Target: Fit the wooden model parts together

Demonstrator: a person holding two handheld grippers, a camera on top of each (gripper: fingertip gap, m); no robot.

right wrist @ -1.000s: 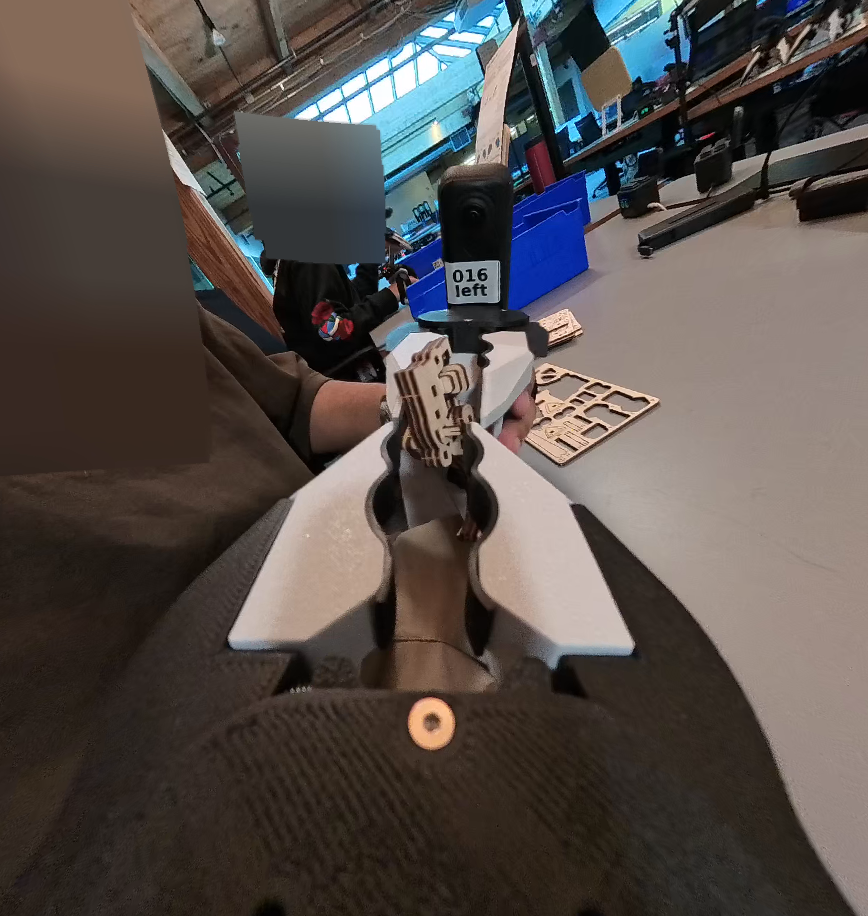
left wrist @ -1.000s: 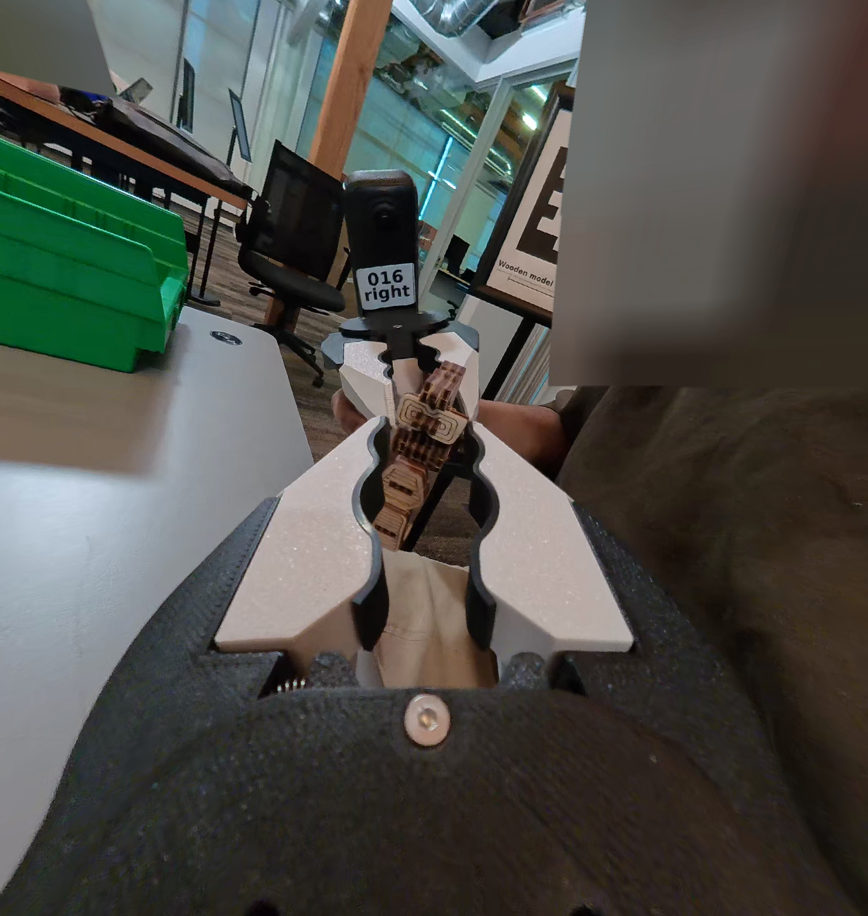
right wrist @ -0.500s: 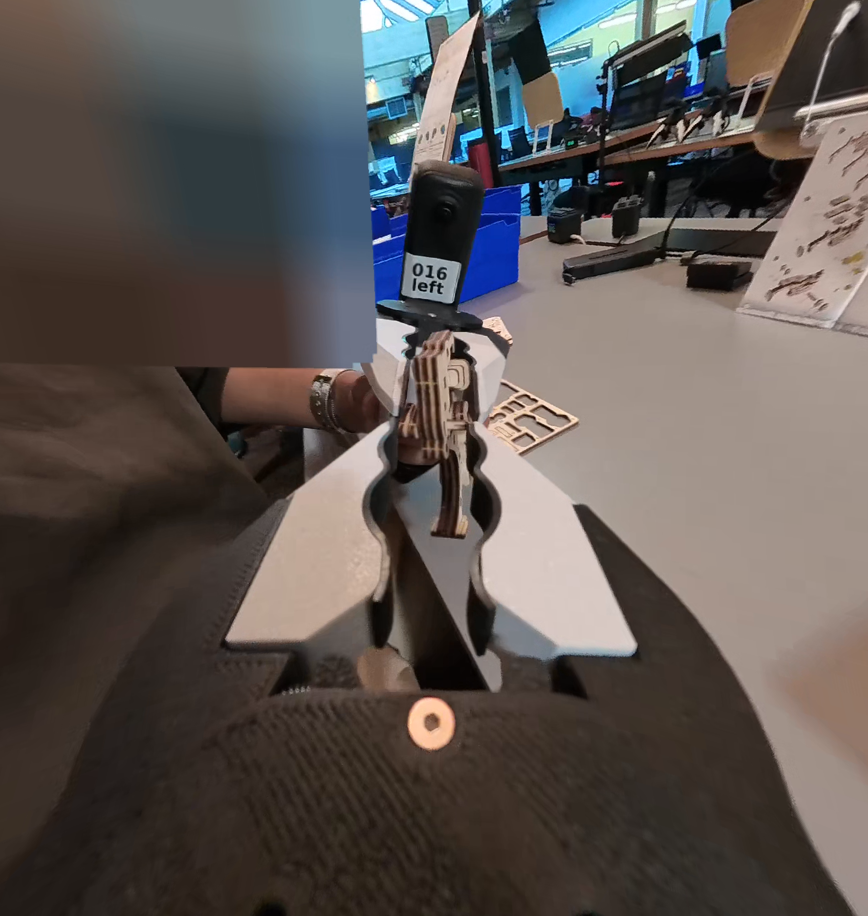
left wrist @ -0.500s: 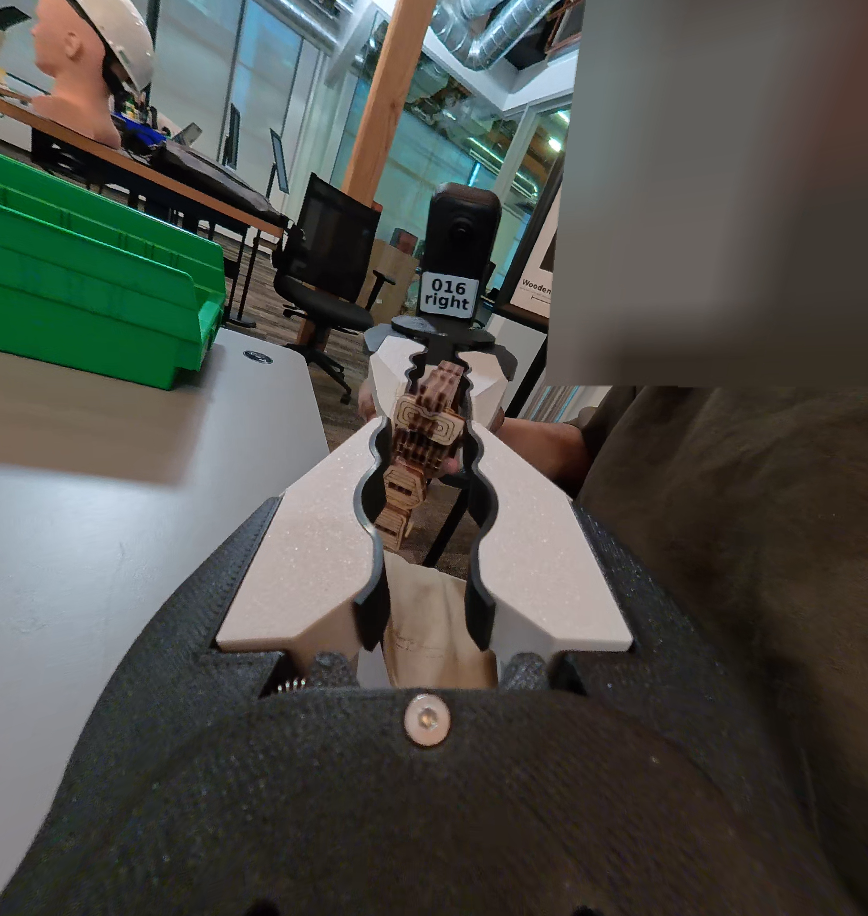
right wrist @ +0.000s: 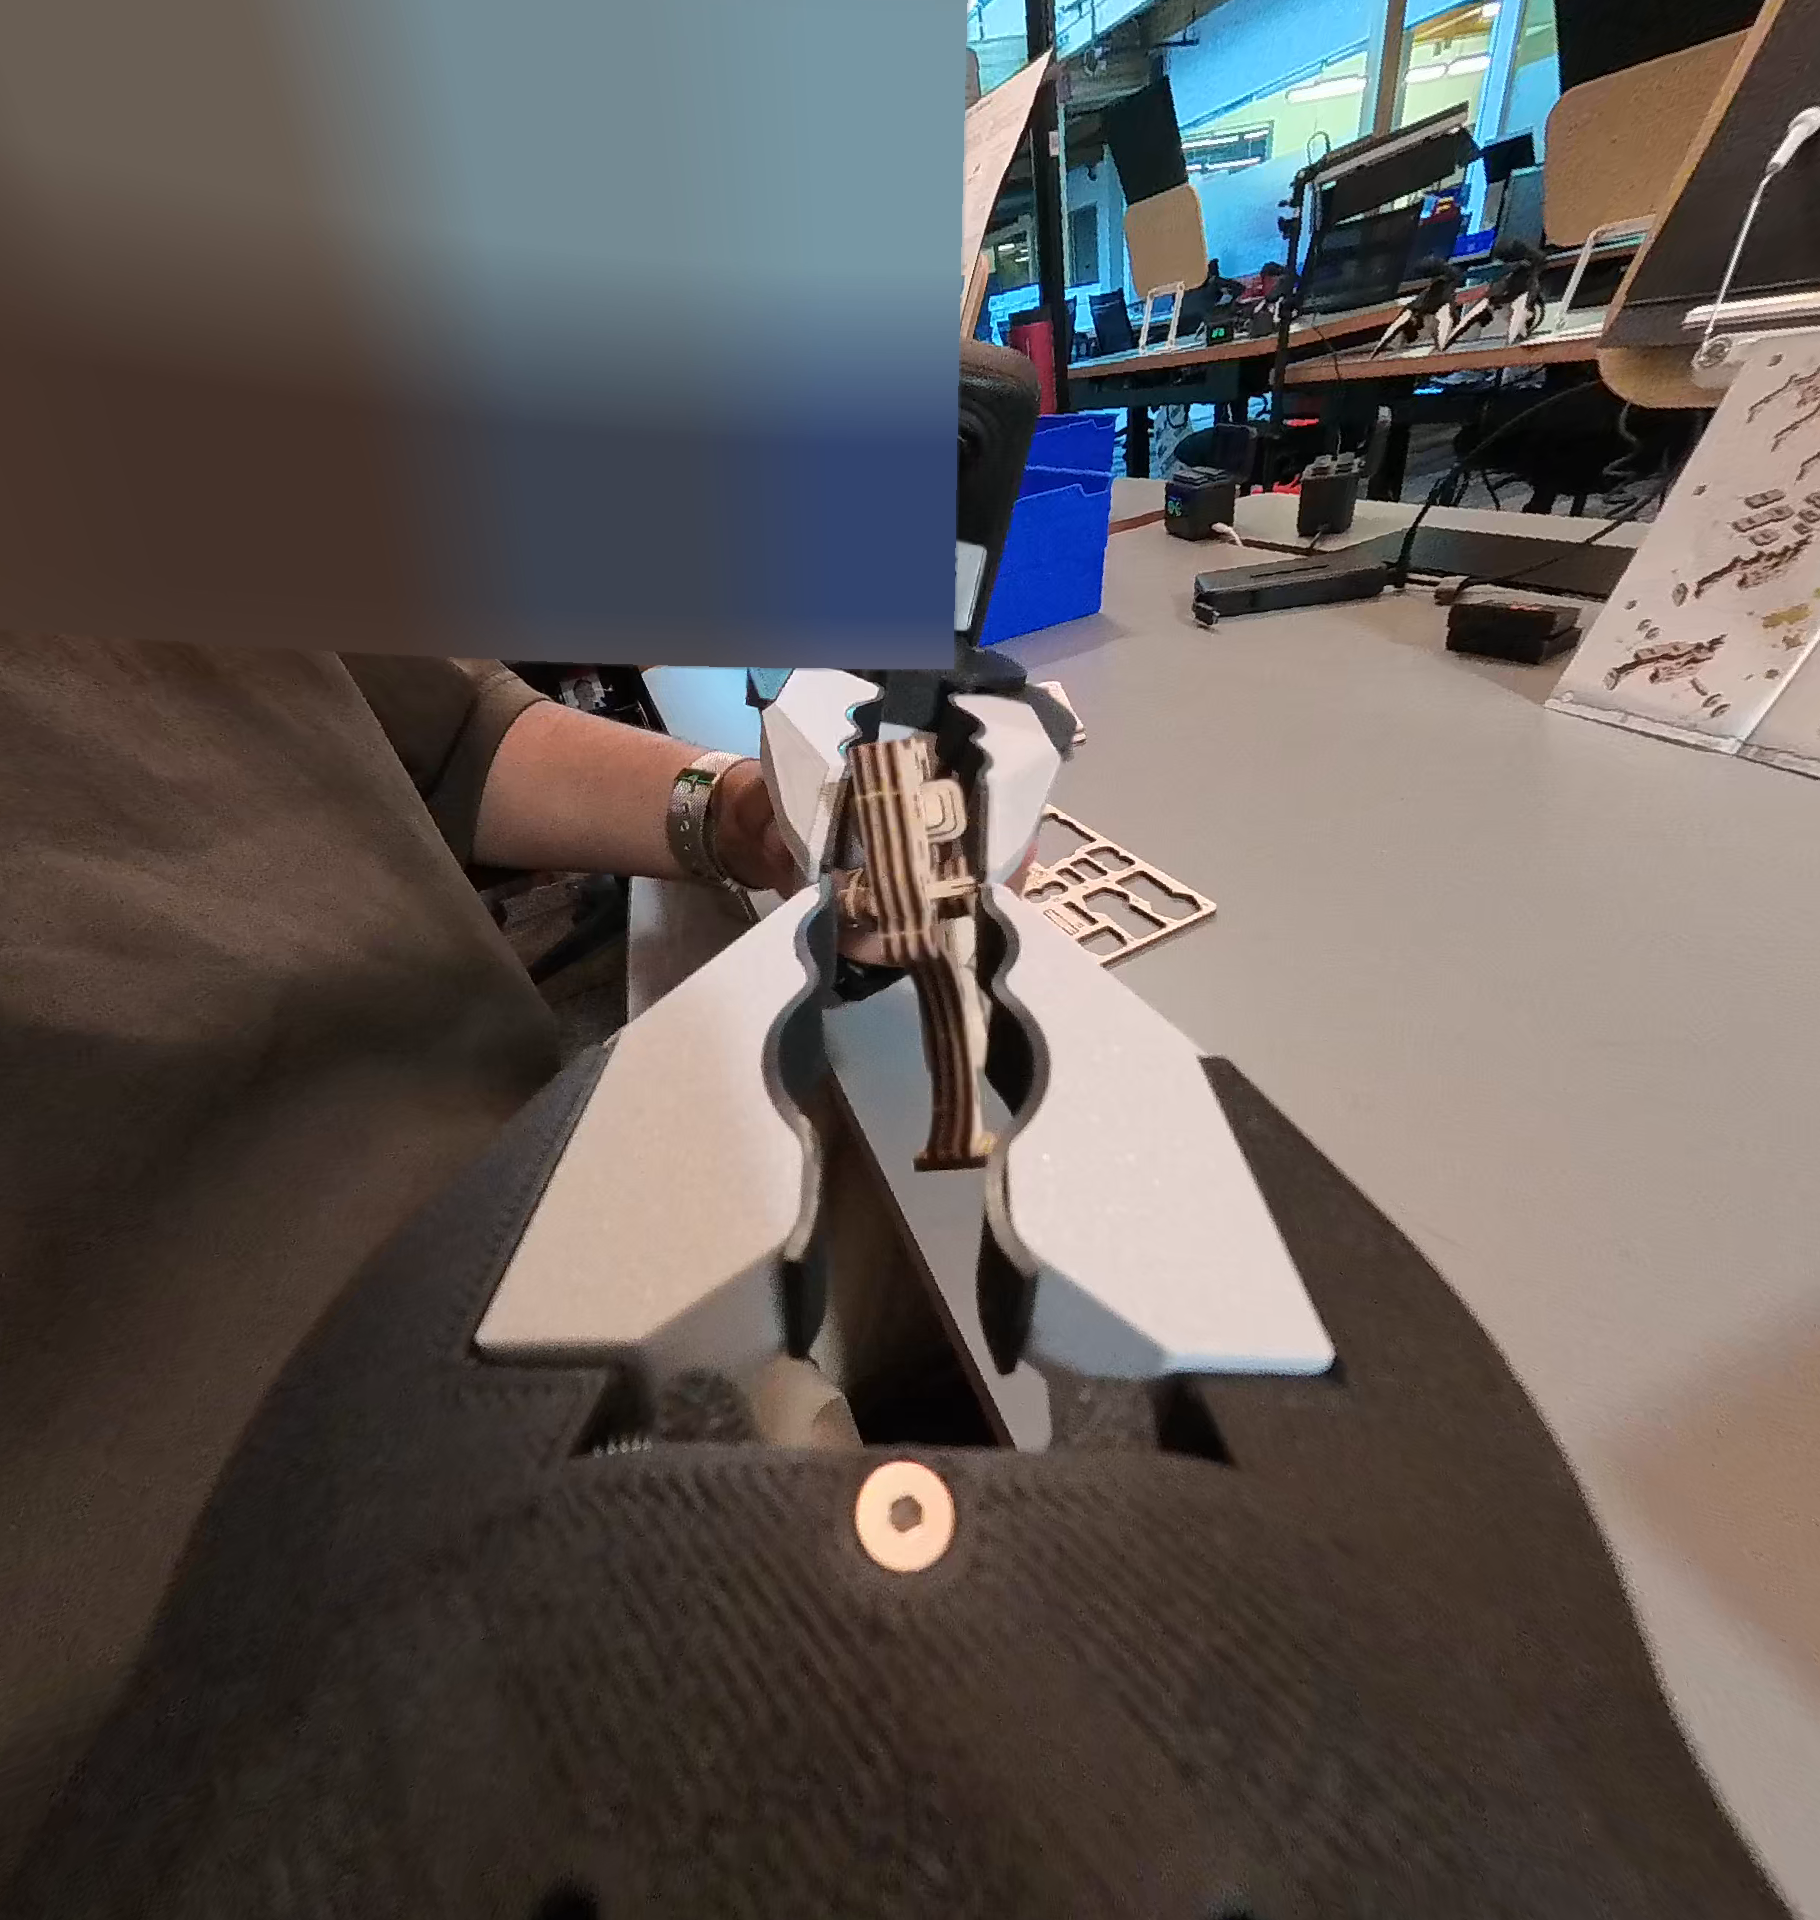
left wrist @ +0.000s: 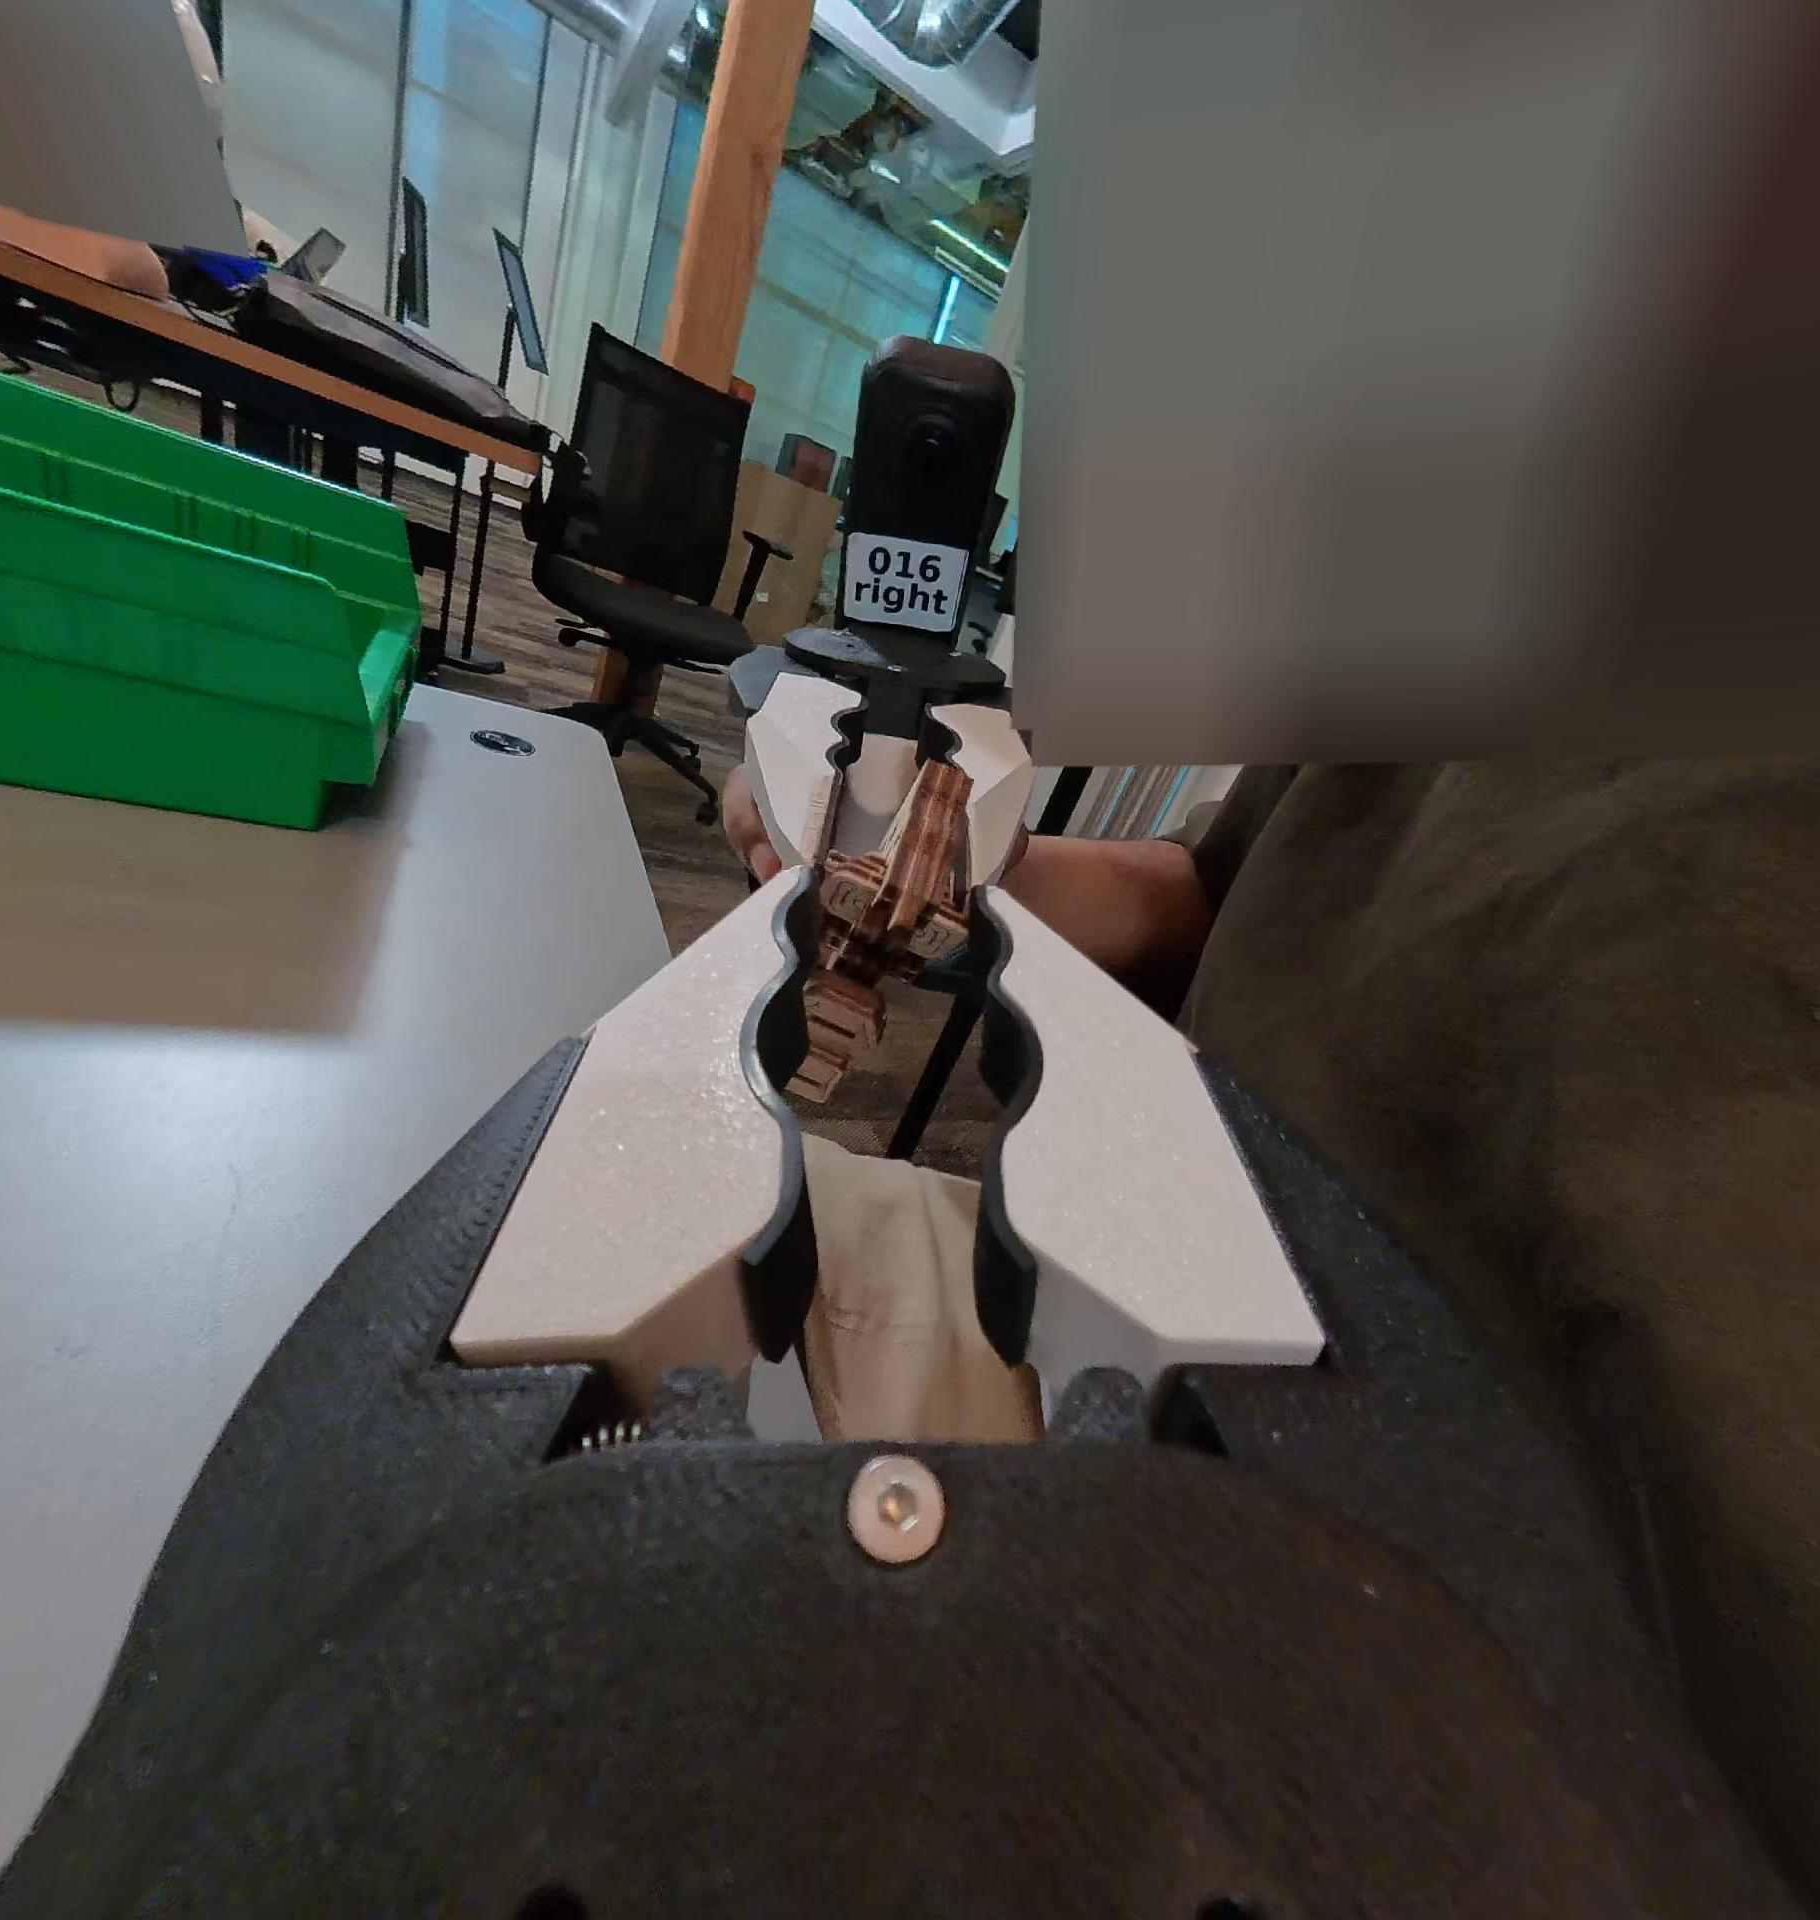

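A small layered wooden model [left wrist: 883, 920] is held in the air between my two grippers, which face each other tip to tip. My left gripper [left wrist: 890, 896] is shut on its near end. My right gripper [left wrist: 893, 790] faces me from just beyond the model. In the right wrist view my right gripper [right wrist: 901, 902] is shut on the model [right wrist: 890, 831], whose long striped piece [right wrist: 953, 1070] hangs down between the jaws. The left gripper [right wrist: 906, 758] shows behind the model, held by a hand with a wristband. The joint between the parts is hidden.
A grey table [left wrist: 210, 1143] carries green bins [left wrist: 158, 623] on the left. A cut-out wooden sheet [right wrist: 1124, 894] lies on the table [right wrist: 1405, 935] past the grippers, with a blue bin [right wrist: 1051, 540], black devices [right wrist: 1290, 582] and a propped printed sheet [right wrist: 1737, 623]. The person's olive-shirted body [left wrist: 1508, 1143] is close. My left and right fingertips are right by each other.
Both grippers have kept hold of the model while turning it. The right wrist view swung right towards the table. The model's long piece now hangs straight down.
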